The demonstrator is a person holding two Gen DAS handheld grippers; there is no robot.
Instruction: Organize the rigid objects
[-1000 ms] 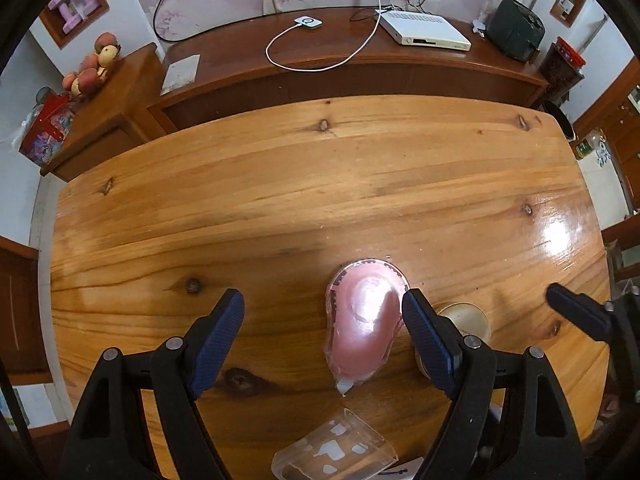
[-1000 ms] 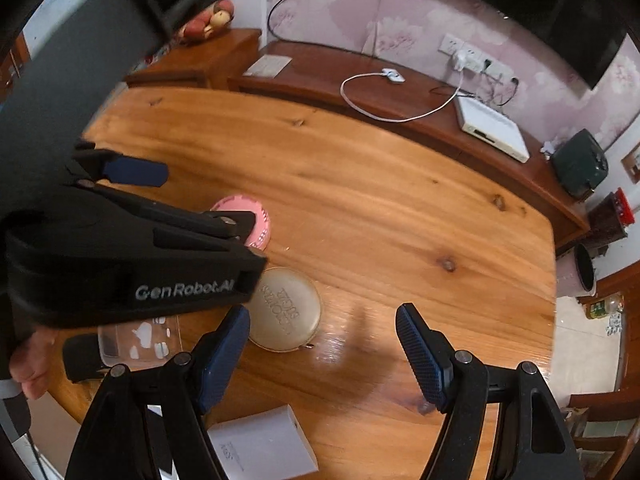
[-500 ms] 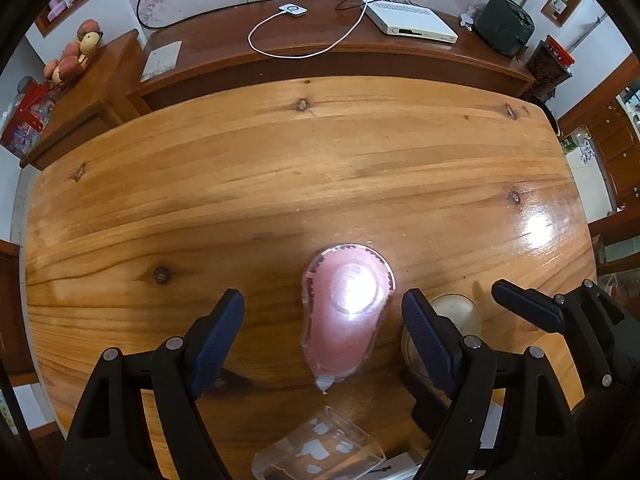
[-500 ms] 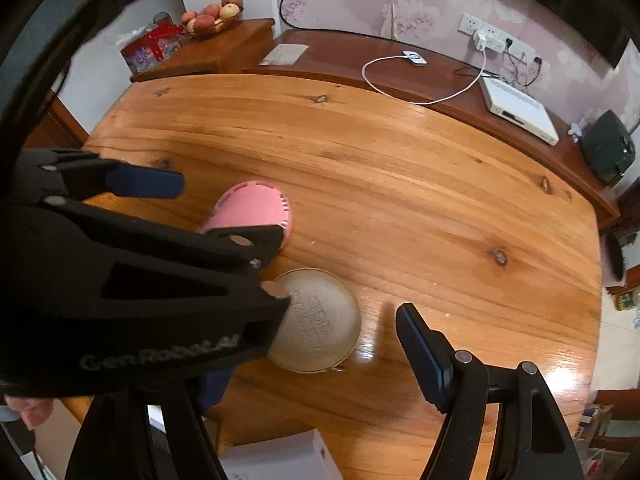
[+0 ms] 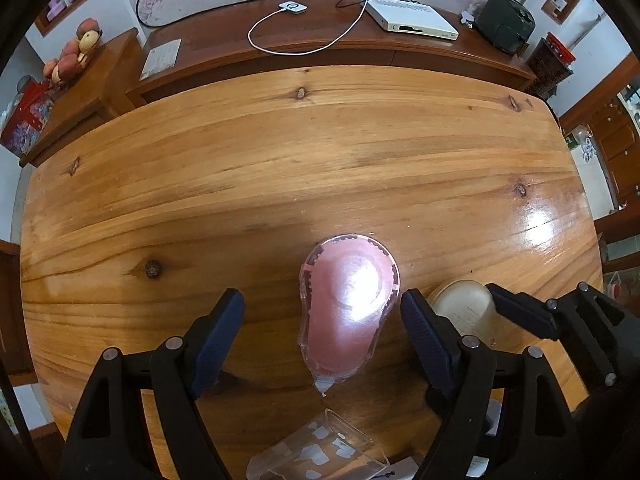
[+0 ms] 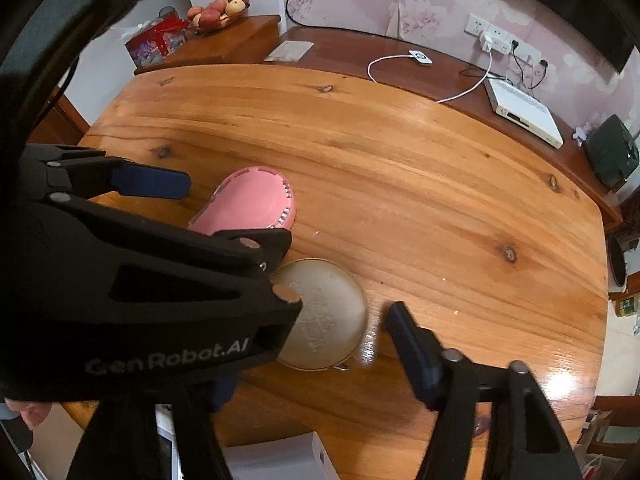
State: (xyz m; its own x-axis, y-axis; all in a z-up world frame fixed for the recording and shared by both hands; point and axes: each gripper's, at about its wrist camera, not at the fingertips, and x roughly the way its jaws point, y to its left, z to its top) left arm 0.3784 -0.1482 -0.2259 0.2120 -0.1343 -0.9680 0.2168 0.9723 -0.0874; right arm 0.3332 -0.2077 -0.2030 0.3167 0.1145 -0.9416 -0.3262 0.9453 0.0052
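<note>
A pink teardrop-shaped case [image 5: 346,308] in clear wrap lies on the wooden table [image 5: 280,152]. My left gripper [image 5: 322,332] is open, its fingers on either side of the case and apart from it. The case also shows in the right wrist view [image 6: 250,200]. A round beige tin [image 6: 324,324] lies just right of the case; it also shows in the left wrist view [image 5: 466,308]. My right gripper [image 6: 316,356] is open around the tin; its left finger is hidden behind the left gripper's body.
A clear plastic cup [image 5: 320,452] lies on its side at the near edge. A white box [image 6: 280,460] sits near the front. A dark sideboard [image 5: 320,44] behind the table carries a white router [image 5: 412,20], a cable and a dark speaker [image 5: 504,20].
Both grippers have come lower and closer over the table. The right gripper has moved in around the beige tin. The left gripper stays open around the pink case.
</note>
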